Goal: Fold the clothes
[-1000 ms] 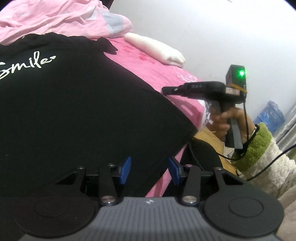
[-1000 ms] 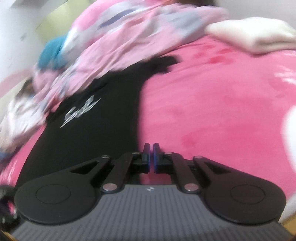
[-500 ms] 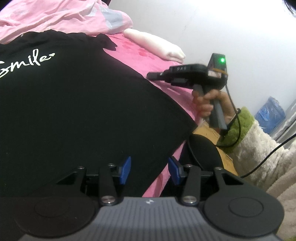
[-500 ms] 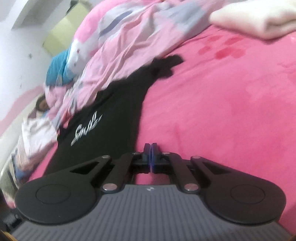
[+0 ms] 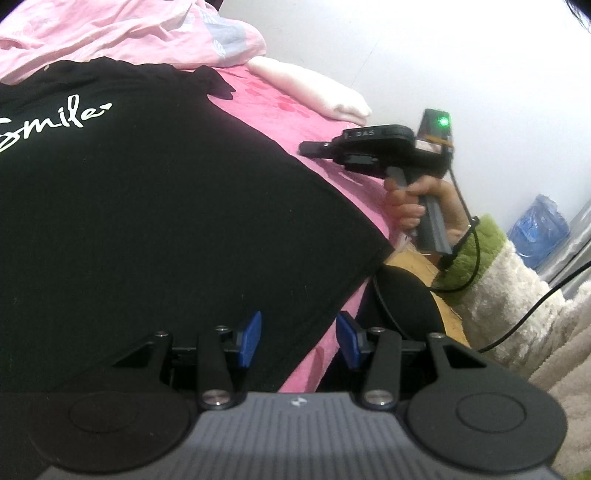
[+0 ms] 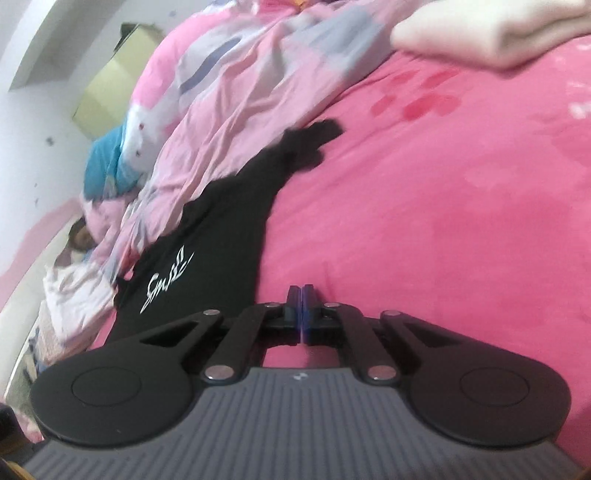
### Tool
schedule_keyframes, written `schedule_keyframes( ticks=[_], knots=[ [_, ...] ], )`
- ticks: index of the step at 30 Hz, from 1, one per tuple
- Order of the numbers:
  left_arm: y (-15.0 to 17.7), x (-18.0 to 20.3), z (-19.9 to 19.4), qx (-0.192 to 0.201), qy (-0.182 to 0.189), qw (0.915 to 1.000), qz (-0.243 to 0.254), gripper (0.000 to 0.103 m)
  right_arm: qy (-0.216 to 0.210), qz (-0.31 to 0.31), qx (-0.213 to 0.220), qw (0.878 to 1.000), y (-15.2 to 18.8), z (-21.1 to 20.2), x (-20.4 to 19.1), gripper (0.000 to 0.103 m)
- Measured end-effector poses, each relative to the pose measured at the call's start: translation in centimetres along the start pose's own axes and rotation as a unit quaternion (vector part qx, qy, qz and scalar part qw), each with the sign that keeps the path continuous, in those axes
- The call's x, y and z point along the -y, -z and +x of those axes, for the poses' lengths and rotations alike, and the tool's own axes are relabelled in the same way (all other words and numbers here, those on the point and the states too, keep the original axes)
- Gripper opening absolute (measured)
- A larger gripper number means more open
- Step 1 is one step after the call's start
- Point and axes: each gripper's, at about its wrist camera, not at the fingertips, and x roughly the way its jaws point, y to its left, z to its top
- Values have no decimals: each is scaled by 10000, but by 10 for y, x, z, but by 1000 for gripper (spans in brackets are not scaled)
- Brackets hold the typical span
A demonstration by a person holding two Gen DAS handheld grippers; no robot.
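Shirt [image 5: 147, 221] hem overhangs the bed [image 6: 443, 221] edge; left tool [image 5: 299, 338] apart, right tool [image 6: 302, 306] together over bare bedding.

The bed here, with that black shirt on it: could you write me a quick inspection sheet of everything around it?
Surface: pink bedspread, mostly bare on the right.
Job's things: black T-shirt with white "Smile" lettering, spread flat, hem at the bed's edge.
Clutter: crumpled pink quilt at the shirt's far end; folded cream cloth beyond.
Grippers: left gripper jaws open over the hem, holding nothing; right gripper jaws shut, empty, above the bedspread.
Cables: black cable trailing past the fluffy sleeve.
Surroundings: white wall; blue bag on the floor.
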Motion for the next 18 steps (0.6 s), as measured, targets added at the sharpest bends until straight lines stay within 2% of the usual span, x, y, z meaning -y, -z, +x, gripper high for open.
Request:
schedule_keyframes(
  ticks=[6, 9, 11, 12, 15, 17, 18],
  knots=[
    [0, 4, -2, 3, -44, 10000, 7, 46, -241, -953, -199, 9950, 2, 32, -47, 4],
    [3, 6, -2, 7, -44, 10000, 9, 47, -308, -1080, -364, 9930, 0, 49, -54, 4],
    [3, 6, -2, 7, -40, 10000, -2, 46, -76, -953, -372, 9947, -2, 55, -44, 0],
    [3, 6, -2, 6, -37, 10000, -8, 47, -49, -758, -300, 9967, -3, 53, -37, 0],
    [3, 6, -2, 9, -28, 10000, -14, 47, 567, -504, 123, 9970, -4, 23, -22, 3],
    [3, 5, -1, 11, -21, 10000, -4, 47, 543, -702, 263, 9957, 1, 3, -23, 5],
    [3, 5, 0, 12, -17, 10000, -15, 46, 322, -963, 205, 9946, 6, -4, -30, 5]
  ],
)
